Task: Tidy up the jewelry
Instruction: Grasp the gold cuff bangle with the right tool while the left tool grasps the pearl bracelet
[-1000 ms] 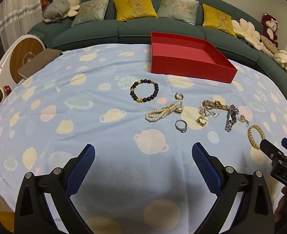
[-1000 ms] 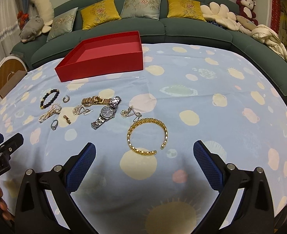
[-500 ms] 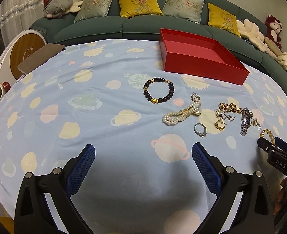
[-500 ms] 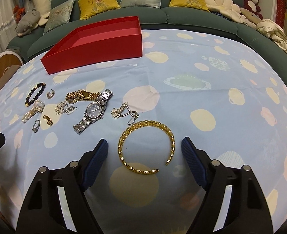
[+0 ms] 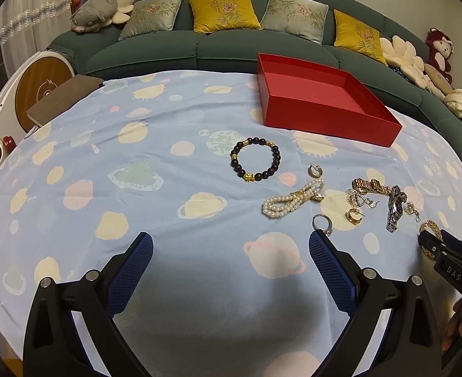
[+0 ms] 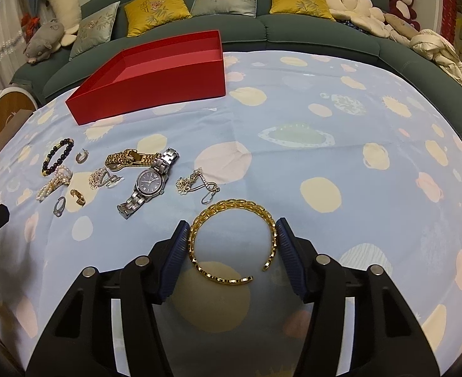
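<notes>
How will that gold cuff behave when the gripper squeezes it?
The gold cuff is an open ring, so it may flex inward as the right gripper's jaws close around it. Its polished links look slippery and could skid on the tablecloth.

Dim, warm indoor light; a soft shadow pools on the pale blue planet-print cloth point(image 5: 168, 163); fisheye bends edges, corners vignette black.
</notes>
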